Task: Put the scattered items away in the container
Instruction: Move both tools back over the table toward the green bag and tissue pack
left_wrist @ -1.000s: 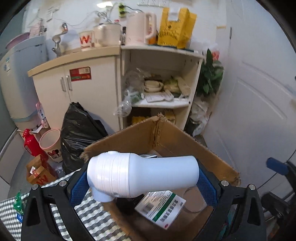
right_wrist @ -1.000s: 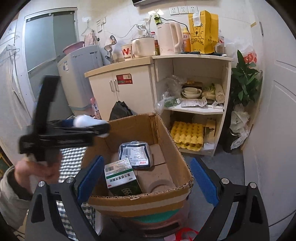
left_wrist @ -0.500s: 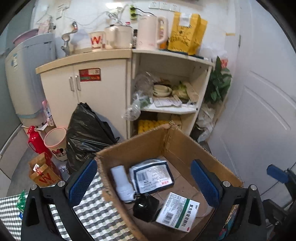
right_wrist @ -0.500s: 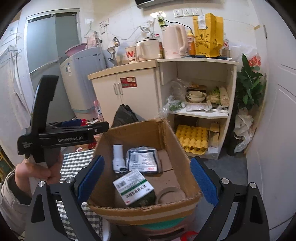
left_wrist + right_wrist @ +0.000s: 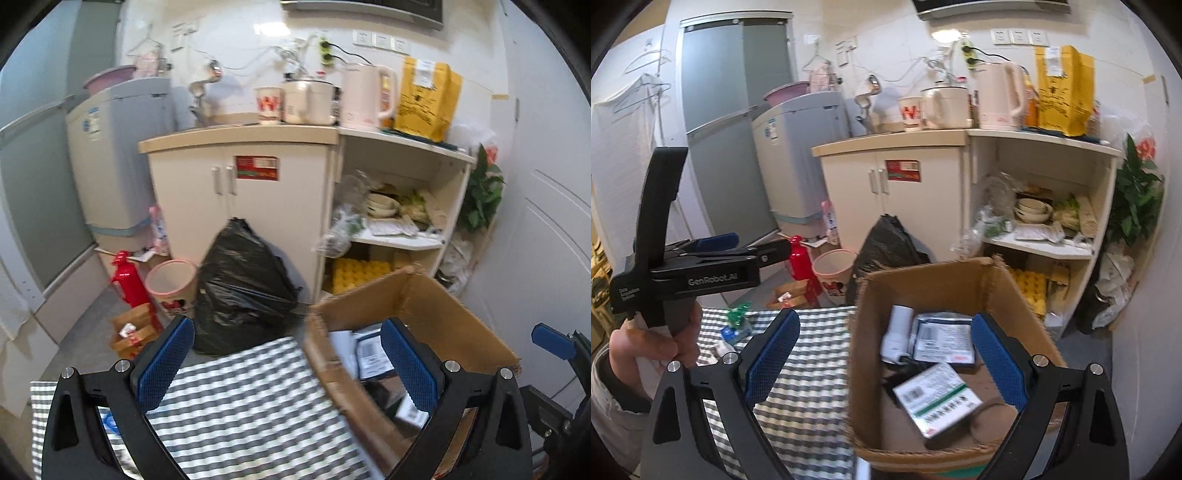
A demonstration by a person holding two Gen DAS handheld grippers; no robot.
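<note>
The cardboard box (image 5: 923, 273) stands at the right end of the checkered table (image 5: 812, 402). In it lie a white bottle (image 5: 899, 332), a flat white packet (image 5: 943, 339), a green-and-white medicine box (image 5: 936, 402) and something black (image 5: 905, 373). My right gripper (image 5: 884, 358) hangs open over the box's left wall with nothing between its pads. My left gripper (image 5: 284, 365) is open and empty, over the tablecloth (image 5: 240, 398) just left of the box (image 5: 424, 291). A hand (image 5: 653, 343) holds the left gripper (image 5: 753, 245) at the left of the right wrist view. A green item (image 5: 738, 314) and a small blue-white packet (image 5: 731, 332) lie on the table.
Beyond the table stand a black rubbish bag (image 5: 240, 280), a pink bin (image 5: 171, 280), a red bottle (image 5: 127, 277) and a cream cabinet (image 5: 258, 206) with open shelves (image 5: 399, 240). A white door (image 5: 546, 240) is at the right. A washing machine (image 5: 798, 158) stands at the back left.
The left gripper opened and dropped the white bottle into the box, then drew back left over the tablecloth. The right gripper has shifted slightly left and stays open.
</note>
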